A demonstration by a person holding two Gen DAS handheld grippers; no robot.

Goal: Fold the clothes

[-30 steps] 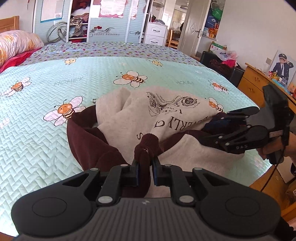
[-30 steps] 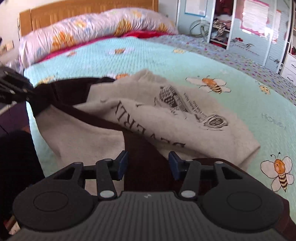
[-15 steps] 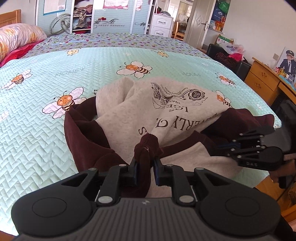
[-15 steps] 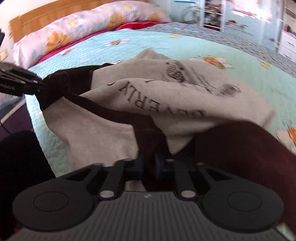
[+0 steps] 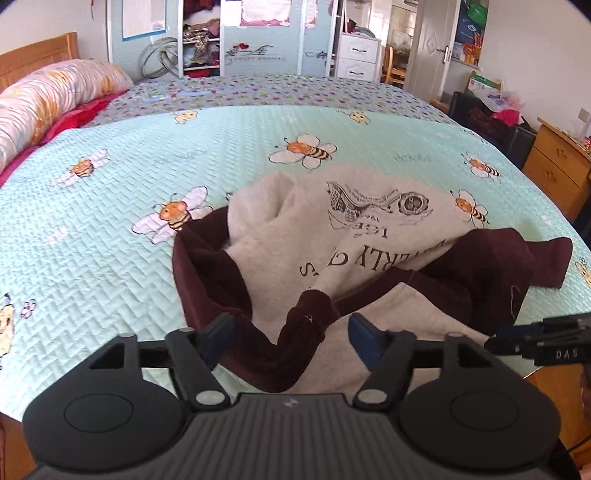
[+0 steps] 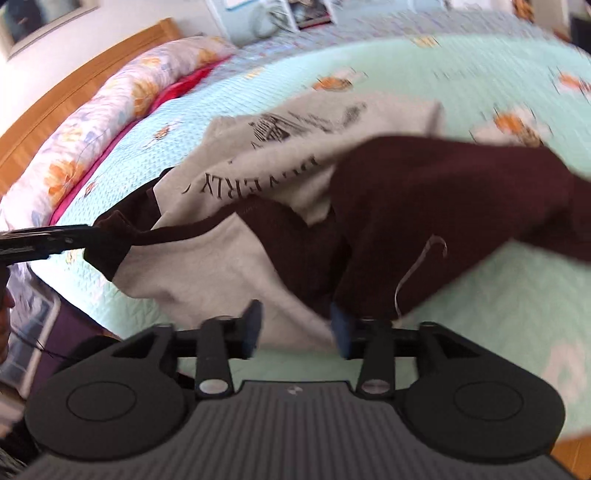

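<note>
A grey sweatshirt (image 5: 369, 236) with dark maroon sleeves and black lettering lies crumpled on the mint bee-print bedspread (image 5: 110, 229). My left gripper (image 5: 291, 338) is open; a maroon cuff (image 5: 306, 325) lies loose between its fingers. My right gripper (image 6: 295, 328) is open, with maroon sleeve cloth (image 6: 424, 221) draped just in front of it and over its right finger. The right gripper's tip shows at the right edge of the left wrist view (image 5: 543, 339). The right wrist view is blurred.
A floral pillow (image 5: 44, 99) and wooden headboard (image 5: 33, 59) are at the bed's left end. A wardrobe (image 5: 236, 33) stands behind the bed, a wooden dresser (image 5: 557, 166) to the right. The bed's near edge is just below both grippers.
Both grippers were shut on maroon cloth half a second ago and have now opened. The cuff has dropped loose at the left gripper. The right sleeve has been flung out over the bedspread.
</note>
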